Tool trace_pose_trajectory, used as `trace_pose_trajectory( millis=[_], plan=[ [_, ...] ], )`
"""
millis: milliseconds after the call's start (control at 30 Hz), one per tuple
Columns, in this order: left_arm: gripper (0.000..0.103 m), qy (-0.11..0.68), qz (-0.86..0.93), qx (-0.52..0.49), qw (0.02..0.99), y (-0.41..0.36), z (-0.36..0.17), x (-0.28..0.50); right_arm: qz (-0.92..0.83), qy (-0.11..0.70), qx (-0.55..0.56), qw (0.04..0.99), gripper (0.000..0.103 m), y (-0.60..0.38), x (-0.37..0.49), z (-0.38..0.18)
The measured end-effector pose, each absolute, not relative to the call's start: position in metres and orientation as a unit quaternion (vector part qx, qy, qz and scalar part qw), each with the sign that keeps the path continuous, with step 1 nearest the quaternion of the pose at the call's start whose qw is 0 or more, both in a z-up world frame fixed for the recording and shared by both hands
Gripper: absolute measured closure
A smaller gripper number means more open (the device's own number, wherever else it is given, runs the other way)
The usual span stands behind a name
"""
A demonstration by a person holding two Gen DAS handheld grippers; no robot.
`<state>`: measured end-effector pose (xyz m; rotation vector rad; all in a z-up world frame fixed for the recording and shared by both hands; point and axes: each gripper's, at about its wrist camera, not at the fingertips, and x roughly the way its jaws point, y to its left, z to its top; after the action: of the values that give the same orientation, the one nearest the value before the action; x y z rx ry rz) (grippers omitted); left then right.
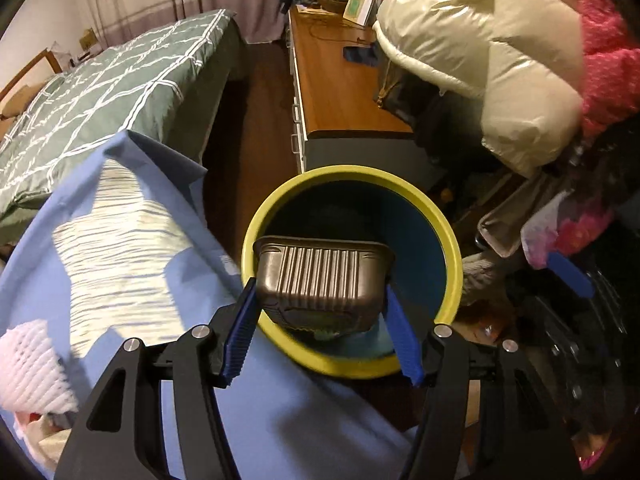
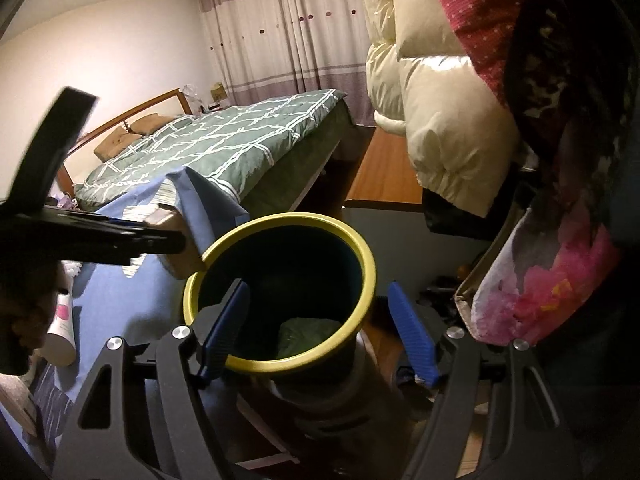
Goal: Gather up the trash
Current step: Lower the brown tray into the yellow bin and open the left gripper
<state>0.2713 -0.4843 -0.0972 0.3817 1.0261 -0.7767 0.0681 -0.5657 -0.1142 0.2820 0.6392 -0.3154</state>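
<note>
Left to right, left wrist view: at 8 o'clock a white foam net (image 1: 30,364) lies on the blue cloth (image 1: 280,420) that covers the table; whether it counts as trash I cannot tell. Centre: the left gripper (image 1: 320,300) holds a ribbed dark plastic tray (image 1: 320,280) over the mouth of the yellow-rimmed bin (image 1: 352,268). Its blue fingers (image 1: 240,332) look spread about as wide as the tray; the right-hand pad seems slightly clear of the tray's edge, so gripped or just let go — cannot tell. The tray sits within the rim's outline.

Right wrist view: at 9 o'clock the other tool's black frame crosses the picture, and a white tube with a pink mark (image 2: 62,328) lies on the cloth at 8 o'clock. Centre: the right gripper (image 2: 316,320) is agape and carries nothing, one finger (image 2: 224,328) inside the bin's rim, the other outside it. Something green (image 2: 308,336) already lies at the bin bottom.

Judgement: partway. One item binned, the tray at the drop point, table items possibly left
</note>
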Motion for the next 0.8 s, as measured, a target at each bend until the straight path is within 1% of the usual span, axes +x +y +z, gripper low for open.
trace_pose_trajectory(
  millis=[67,100,133,167,267,300,433,567,700,800],
  plan=[
    [0.042,0.472,-0.354,0.181,0.787,-0.49,-0.1,0.274,-0.157,0.312,0.136,0.927,0.032,-0.566,0.065,-0.114],
    [0.04,0.473,-0.35,0.182,0.788,-0.492,-0.1,0.277,-0.158,0.312,0.135,0.927,0.032,-0.566,0.064,-0.114],
    [0.032,0.475,-0.348,0.176,0.789,-0.491,-0.098,0.278,-0.159,0.312,0.134,0.927,0.032,-0.565,0.064,-0.113],
    [0.027,0.473,-0.347,0.171,0.791,-0.485,-0.094,0.279,-0.159,0.312,0.133,0.927,0.031,-0.565,0.063,-0.113],
    [0.02,0.459,-0.345,0.162,0.803,-0.466,-0.073,0.277,-0.157,0.314,0.13,0.927,0.031,-0.56,0.062,-0.114],
    [0.015,0.455,-0.345,0.158,0.805,-0.46,-0.065,0.276,-0.156,0.315,0.128,0.927,0.031,-0.559,0.062,-0.114],
    [0.014,0.428,-0.351,0.115,0.825,-0.412,-0.019,0.262,-0.148,0.317,0.127,0.928,0.031,-0.549,0.065,-0.113],
    [0.009,0.373,-0.329,0.083,0.864,-0.343,0.027,0.232,-0.123,0.323,0.114,0.931,0.031,-0.526,0.068,-0.11],
    [0.005,0.321,-0.275,0.061,0.904,-0.256,0.052,0.19,-0.076,0.333,0.089,0.936,0.031,-0.485,0.078,-0.108],
    [0.005,0.305,-0.231,0.042,0.923,-0.201,0.055,0.167,-0.025,0.337,0.082,0.938,0.031,-0.452,0.087,-0.105]
  ],
)
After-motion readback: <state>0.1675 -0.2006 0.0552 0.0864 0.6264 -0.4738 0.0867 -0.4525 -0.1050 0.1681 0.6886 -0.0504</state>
